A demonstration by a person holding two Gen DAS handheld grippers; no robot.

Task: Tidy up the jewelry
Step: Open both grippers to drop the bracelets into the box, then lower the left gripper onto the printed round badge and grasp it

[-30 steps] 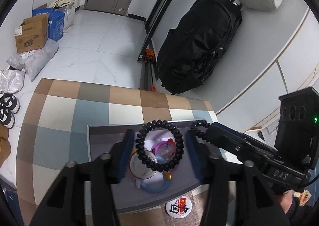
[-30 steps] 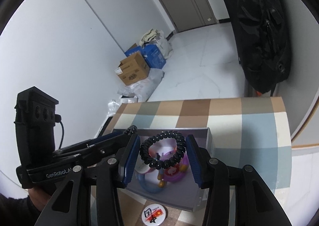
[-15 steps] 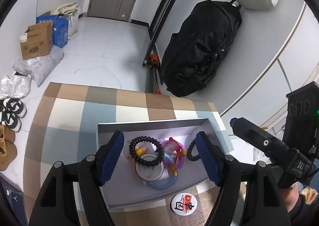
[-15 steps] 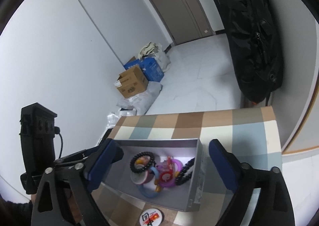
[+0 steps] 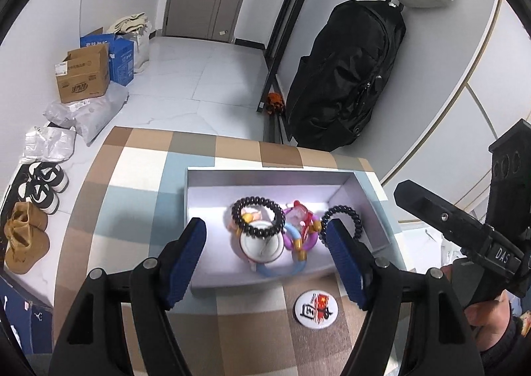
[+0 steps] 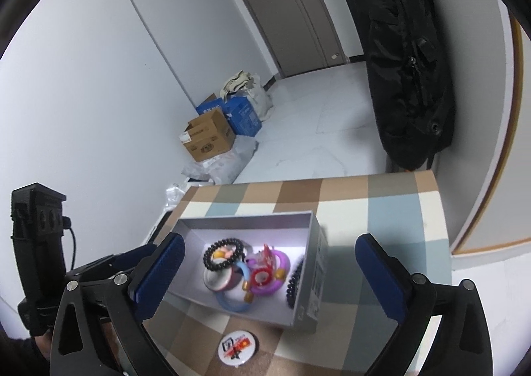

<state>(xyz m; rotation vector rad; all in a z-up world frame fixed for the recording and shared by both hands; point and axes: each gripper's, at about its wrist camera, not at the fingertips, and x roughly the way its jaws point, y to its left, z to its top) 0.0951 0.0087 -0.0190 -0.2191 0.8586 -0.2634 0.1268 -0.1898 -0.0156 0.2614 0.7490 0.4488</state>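
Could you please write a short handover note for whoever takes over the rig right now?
Left claw: open, holding nothing, above the box.
Right claw: open, holding nothing, also above the box.
Done: one black coil bracelet lies on the pile of colourful bangles; a second black coil bracelet leans on the box's right wall.
Left: the round badge lies on the checked tablecloth in front of the box; it probably goes in next.

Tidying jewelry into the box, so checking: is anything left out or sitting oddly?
One round badge lies on the checkered cloth outside the gray box. Inside, a black coil bracelet leans against the wall rather than lying flat.
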